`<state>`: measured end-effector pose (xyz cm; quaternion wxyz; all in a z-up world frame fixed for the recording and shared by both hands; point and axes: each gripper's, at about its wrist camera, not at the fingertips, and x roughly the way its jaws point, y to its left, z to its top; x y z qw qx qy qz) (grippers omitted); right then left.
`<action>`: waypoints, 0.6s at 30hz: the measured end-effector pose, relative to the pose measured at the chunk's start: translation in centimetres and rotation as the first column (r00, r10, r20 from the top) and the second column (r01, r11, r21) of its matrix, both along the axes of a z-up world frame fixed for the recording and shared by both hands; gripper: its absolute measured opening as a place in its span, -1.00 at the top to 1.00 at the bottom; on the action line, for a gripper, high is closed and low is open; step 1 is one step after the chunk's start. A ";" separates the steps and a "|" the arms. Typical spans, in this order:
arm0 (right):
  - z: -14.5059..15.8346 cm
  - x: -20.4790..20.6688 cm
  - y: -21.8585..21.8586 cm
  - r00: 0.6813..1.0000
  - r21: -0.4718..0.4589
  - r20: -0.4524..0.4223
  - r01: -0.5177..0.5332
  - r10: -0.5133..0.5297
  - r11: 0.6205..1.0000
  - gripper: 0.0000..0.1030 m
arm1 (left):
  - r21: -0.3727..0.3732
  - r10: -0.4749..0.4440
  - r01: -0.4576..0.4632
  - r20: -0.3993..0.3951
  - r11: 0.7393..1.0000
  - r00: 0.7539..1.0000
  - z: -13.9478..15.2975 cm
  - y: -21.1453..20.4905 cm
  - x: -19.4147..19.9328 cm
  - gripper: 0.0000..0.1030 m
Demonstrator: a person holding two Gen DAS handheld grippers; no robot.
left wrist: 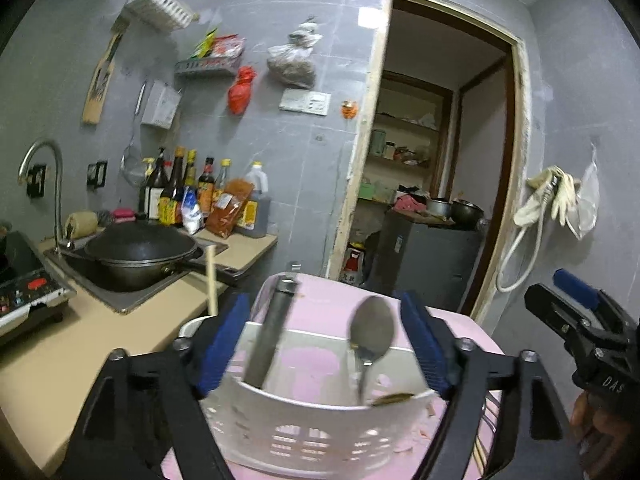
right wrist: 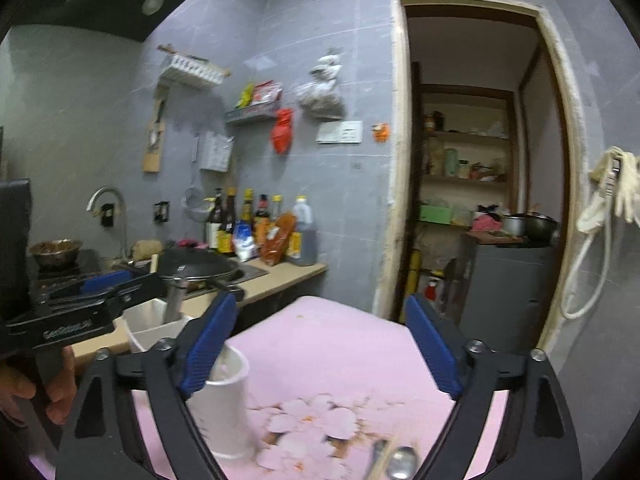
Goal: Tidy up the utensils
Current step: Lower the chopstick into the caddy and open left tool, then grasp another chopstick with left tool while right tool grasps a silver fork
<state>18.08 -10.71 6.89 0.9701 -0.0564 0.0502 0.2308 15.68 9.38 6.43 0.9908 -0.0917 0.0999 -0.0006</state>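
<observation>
A white slotted utensil basket (left wrist: 308, 432) sits on the pink flowered table (left wrist: 320, 312), right between the pads of my left gripper (left wrist: 326, 344), which is spread wide around it and does not press it. In the basket stand a metal spoon (left wrist: 372, 332) and a dark grey handle (left wrist: 272, 340). A wooden stick (left wrist: 211, 280) rises behind the left pad. My right gripper (right wrist: 320, 352) is open and empty above the pink table (right wrist: 340, 352). A white cup (right wrist: 224, 404) stands by its left pad (right wrist: 204, 352). Blurred metal utensils (right wrist: 396, 460) lie at the bottom edge.
A beige counter (left wrist: 48, 360) on the left holds a sink with a black wok (left wrist: 140, 248), a tap (left wrist: 40, 168), sauce bottles (left wrist: 200, 196) and a cooktop (left wrist: 28, 292). An open doorway (left wrist: 432, 160) to a pantry is behind. The right gripper shows at the right edge of the left wrist view (left wrist: 576, 320).
</observation>
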 end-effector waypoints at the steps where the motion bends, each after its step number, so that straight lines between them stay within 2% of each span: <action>1: 0.1 -0.1 -0.7 1.000 0.006 0.004 0.014 -0.014 1.000 -0.99 | 0.010 -0.006 0.006 0.004 1.000 1.000 0.1 -0.5 -0.1 -0.58; 5: 0.3 -0.4 -3.8 0.997 0.010 0.008 0.076 -0.076 0.997 -1.00 | 0.046 -0.048 0.047 0.015 0.998 0.999 0.4 -3.4 -0.5 -0.66; 10: 0.1 -0.1 -8.1 0.987 0.009 -0.031 0.159 -0.158 0.987 -1.00 | 0.063 -0.116 0.116 -0.004 0.991 0.993 0.3 -6.8 -0.1 -0.68; 18: -1.9 1.3 -13.6 0.959 0.020 -0.161 0.239 -0.233 0.971 -1.00 | 0.102 -0.215 0.227 -0.116 0.968 0.970 -1.8 -12.5 1.8 -0.68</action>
